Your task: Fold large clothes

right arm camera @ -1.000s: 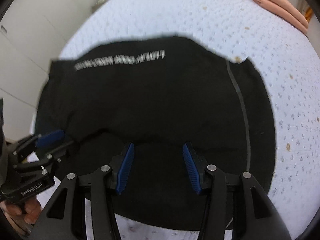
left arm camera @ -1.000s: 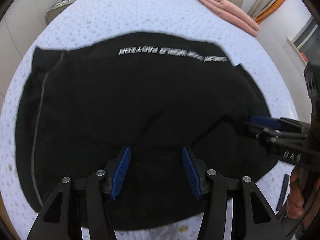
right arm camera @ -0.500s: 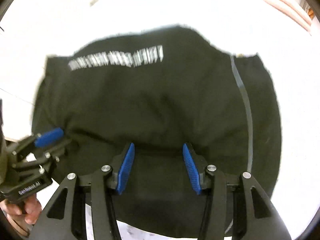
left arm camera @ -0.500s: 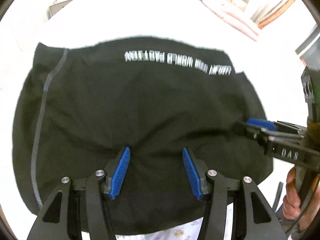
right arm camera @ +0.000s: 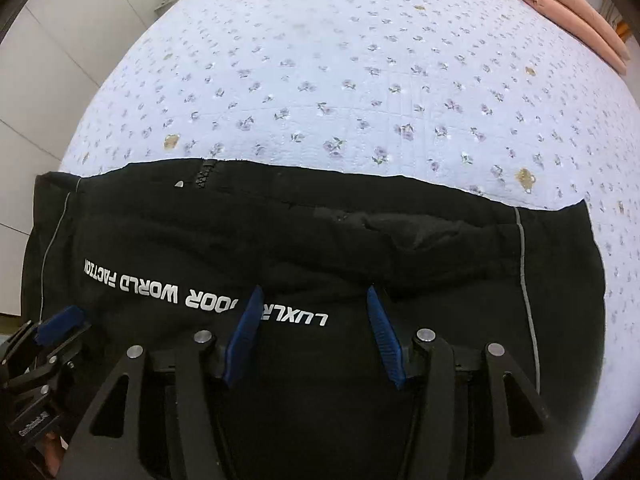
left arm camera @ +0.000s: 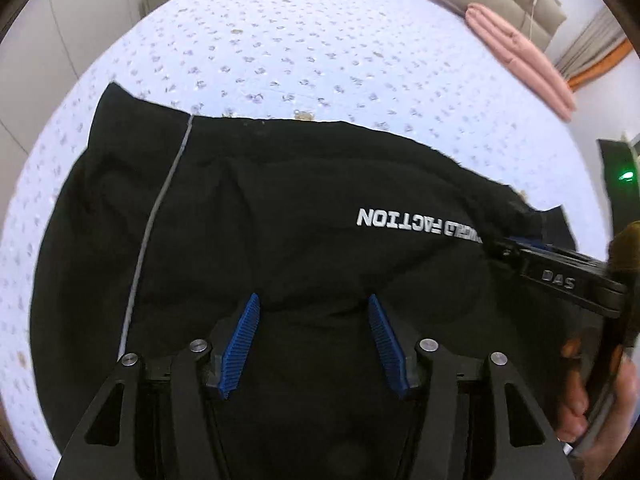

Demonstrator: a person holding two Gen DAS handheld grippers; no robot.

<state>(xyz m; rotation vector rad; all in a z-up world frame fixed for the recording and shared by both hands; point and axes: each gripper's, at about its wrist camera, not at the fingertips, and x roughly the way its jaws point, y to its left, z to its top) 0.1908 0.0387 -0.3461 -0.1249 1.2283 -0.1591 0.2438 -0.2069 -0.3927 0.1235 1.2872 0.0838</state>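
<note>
Black garment [right arm camera: 304, 240] lies spread on the floral bedspread [right arm camera: 360, 80], at its near side. White lettering [right arm camera: 200, 294] is printed upside down across the fabric; a grey stripe [right arm camera: 524, 264] runs down the right part, and a zipper [right arm camera: 204, 172] sits at the far edge. A rumpled fold shows along the far hem.

Left gripper [left arm camera: 314, 334]: blue pads apart, over the near-centre cloth, nothing between them. Right gripper [right arm camera: 316, 330]: pads apart, over the lettering. Whether either touches the fabric cannot be told.

Pink folded blanket [left arm camera: 520, 56] lies at the bed's far right corner.
</note>
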